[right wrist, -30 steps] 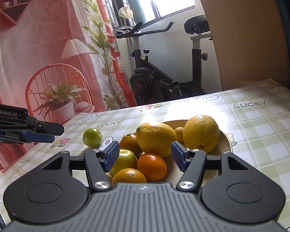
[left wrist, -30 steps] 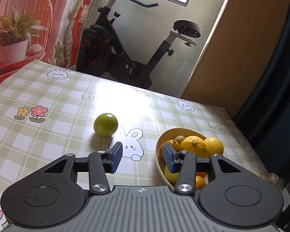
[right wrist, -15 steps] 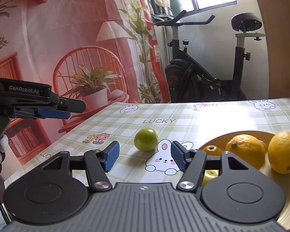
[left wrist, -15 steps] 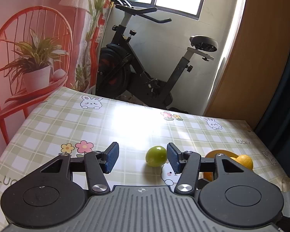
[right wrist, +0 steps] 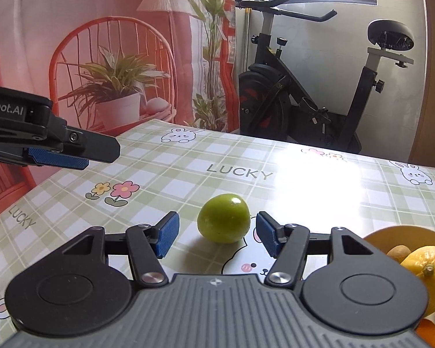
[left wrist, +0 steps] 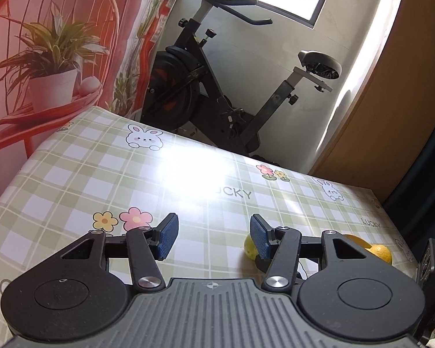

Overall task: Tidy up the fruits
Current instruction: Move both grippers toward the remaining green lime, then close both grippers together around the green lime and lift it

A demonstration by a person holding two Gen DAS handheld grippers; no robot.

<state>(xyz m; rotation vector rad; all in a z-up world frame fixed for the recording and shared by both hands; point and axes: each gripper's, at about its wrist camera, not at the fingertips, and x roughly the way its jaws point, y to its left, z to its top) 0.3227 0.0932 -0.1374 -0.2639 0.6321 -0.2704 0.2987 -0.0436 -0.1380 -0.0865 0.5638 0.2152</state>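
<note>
On the far left of the right wrist view, the left gripper (right wrist: 72, 156) enters side-on above the surface (right wrist: 188, 156); its body is cut off by the frame edge and only part of a printed label is readable. From this angle I see one blue pad and cannot judge the gap. The left wrist view settles it: left jaws stand wide apart and hold nothing, with bare checked cloth between the pads.

Moving right in the left wrist view, the green fruit (left wrist: 248, 246) is mostly hidden behind the right-hand finger; only a yellowish-green sliver shows. Further right, the yellow bowl (left wrist: 359, 239) and an orange (left wrist: 381, 253) in it are largely masked by the gripper body.

Right wrist view, centre: I see the green fruit whole, resting on the surface over a printed rabbit, just ahead of the right gripper (right wrist: 217, 233). Right jaws are spread wide, empty; the fruit sits between the pad lines, close to the right-hand pad, but I cannot tell whether it touches.

Far right: the bowl is cut off by the frame and the gripper body. A lemon (right wrist: 429, 269) and a small brown fruit (right wrist: 398, 252) show inside; the brown one is too hidden to identify.
</note>
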